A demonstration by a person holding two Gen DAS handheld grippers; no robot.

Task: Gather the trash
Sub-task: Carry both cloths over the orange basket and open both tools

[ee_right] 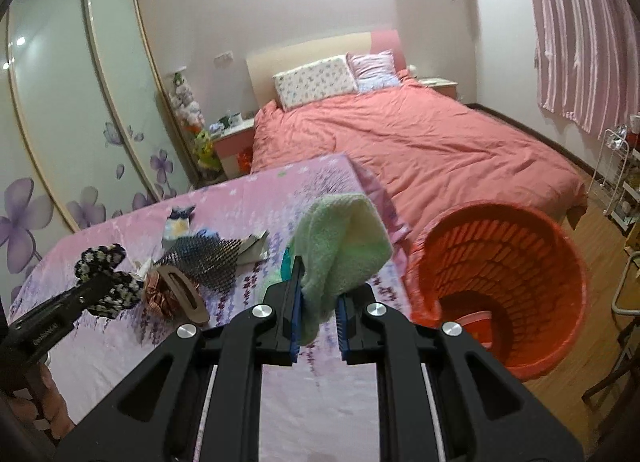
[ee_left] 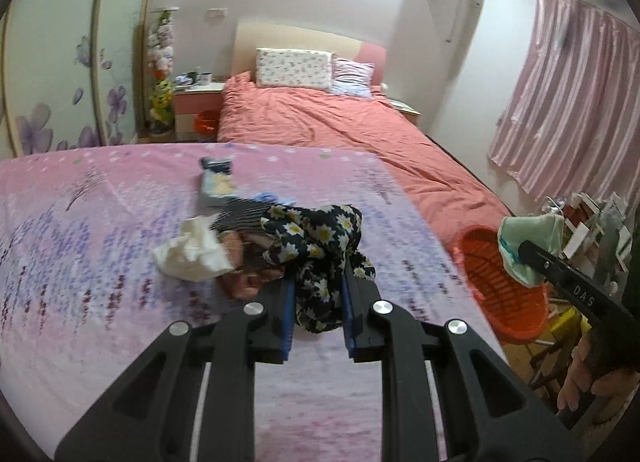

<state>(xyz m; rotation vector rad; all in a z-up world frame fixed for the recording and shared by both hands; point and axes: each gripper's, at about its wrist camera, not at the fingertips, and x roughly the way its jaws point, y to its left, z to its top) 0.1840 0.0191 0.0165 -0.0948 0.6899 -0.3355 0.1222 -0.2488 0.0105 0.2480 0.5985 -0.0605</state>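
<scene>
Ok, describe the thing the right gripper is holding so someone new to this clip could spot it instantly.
Find the orange basket standing beside the pink-covered table. Just left of its rim, the right gripper is shut on a fluffy pale green cloth, lifted clear of the table. It is plain, unlike the daisy-print black fabric in the left gripper.
</scene>
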